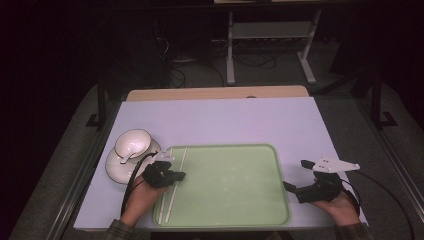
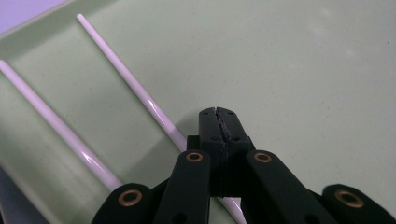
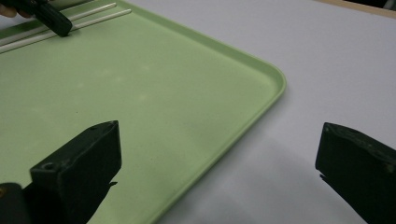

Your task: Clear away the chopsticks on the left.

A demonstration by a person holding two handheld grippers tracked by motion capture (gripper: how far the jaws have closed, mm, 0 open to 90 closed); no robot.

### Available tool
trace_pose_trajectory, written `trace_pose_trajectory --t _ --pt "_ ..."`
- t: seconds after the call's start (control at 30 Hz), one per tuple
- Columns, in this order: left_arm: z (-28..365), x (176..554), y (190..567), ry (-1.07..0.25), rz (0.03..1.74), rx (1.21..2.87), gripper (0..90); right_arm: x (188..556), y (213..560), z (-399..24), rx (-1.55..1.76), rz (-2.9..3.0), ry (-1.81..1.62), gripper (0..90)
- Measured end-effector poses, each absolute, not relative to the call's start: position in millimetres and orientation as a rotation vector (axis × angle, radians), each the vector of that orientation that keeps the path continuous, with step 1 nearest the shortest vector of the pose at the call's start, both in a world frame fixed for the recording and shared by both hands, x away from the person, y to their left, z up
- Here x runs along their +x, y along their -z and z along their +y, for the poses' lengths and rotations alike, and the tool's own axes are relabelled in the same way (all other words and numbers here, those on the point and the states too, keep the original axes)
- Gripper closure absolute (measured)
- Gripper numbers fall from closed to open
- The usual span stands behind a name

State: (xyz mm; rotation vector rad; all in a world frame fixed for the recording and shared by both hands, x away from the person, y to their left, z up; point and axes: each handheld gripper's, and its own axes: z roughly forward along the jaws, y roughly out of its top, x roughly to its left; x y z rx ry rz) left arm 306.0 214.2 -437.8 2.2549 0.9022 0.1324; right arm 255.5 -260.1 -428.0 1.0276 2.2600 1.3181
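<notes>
- Two long, thin white chopsticks (image 1: 172,187) lie side by side along the left edge of a pale green rectangular plastic tray (image 1: 235,185), running from its near edge toward its far edge.
- In the left gripper view the two sticks (image 2: 135,91) lie flat on the tray floor (image 2: 303,84), slightly apart.
- The left hand-held gripper (image 1: 170,176) sits over the near half of the chopsticks; its black jaws are pressed fully together with only a thin seam between them.
- In its own view the closed tips (image 2: 218,126) lie above the inner chopstick, which passes beneath them; whether they touch or grip it cannot be told.
- The right gripper view shows that gripper (image 3: 56,21) far off, its tip at the sticks (image 3: 88,16).
- The right hand-held gripper (image 1: 297,177) is held just beside the tray's right edge, near the front of the tabletop (image 1: 220,120), jaws spread wide and holding nothing.
- In its own view one jaw hangs over the tray (image 3: 154,98) and the other over the pale lilac tabletop (image 3: 327,60), with the tray's raised rim between them.
- Left of the tray stands a white ceramic cup (image 1: 133,144) on a white saucer (image 1: 117,170), just beside the left hand (image 1: 142,192).
</notes>
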Motion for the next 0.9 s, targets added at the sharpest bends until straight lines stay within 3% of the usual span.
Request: trace_pose_trajectory --t 0.9 --pt "240.4 292.3 435.6 -0.166 0.961 2.242 89.8 255.4 427.5 -260.1 1.026 2.258 -1.317 0.0"
